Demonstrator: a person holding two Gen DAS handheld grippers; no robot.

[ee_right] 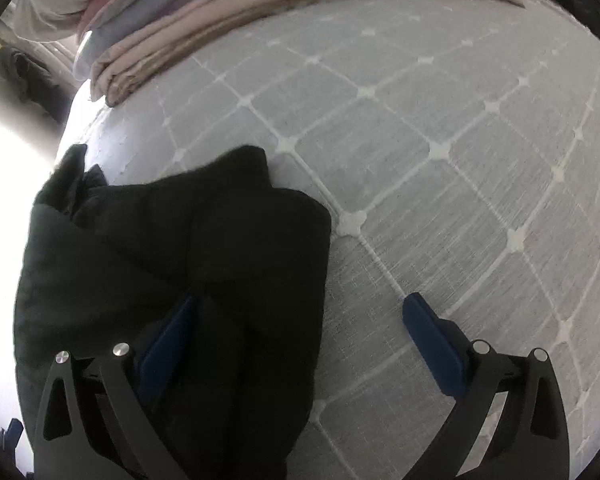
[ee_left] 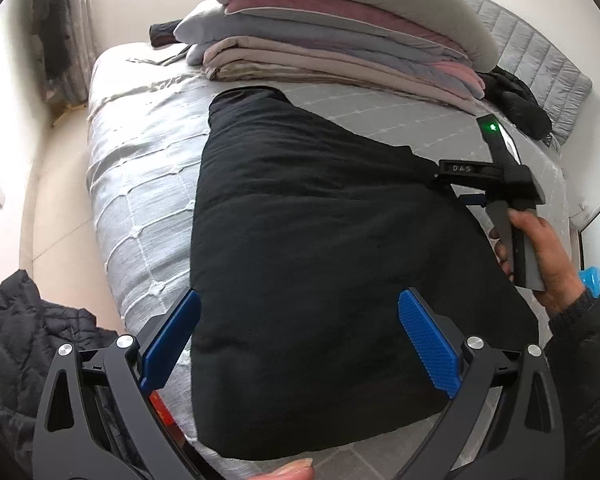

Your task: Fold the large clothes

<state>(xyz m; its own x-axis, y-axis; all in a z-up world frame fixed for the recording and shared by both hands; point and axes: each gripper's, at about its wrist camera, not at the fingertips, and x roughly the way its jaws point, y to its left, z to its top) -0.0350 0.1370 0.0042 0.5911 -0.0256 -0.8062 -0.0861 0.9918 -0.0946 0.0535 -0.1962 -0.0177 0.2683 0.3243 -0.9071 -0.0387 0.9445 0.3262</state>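
A large black garment (ee_left: pixel 320 240) lies spread on the grey quilted bedspread (ee_left: pixel 140 184), narrowing toward its far end. My left gripper (ee_left: pixel 300 340) hovers over its near part, blue pads wide apart and nothing between them pressed. A hand (ee_left: pixel 548 256) holds my right gripper (ee_left: pixel 440 174) at the garment's right edge. In the right wrist view the black garment (ee_right: pixel 160 260) fills the left side, bunched into folds. My right gripper (ee_right: pixel 300 336) is open: its left finger is over the cloth, its right finger over the bedspread (ee_right: pixel 460 160), and the garment's edge runs between them.
A tall stack of folded blankets and a pillow (ee_left: pixel 340 40) sits at the back of the bed, also the blanket stack (ee_right: pixel 260 12). A dark quilted jacket (ee_left: pixel 32 340) lies at lower left. More dark clothes (ee_left: pixel 516 100) sit at far right. Pale floor (ee_left: pixel 60 200) borders the bed's left side.
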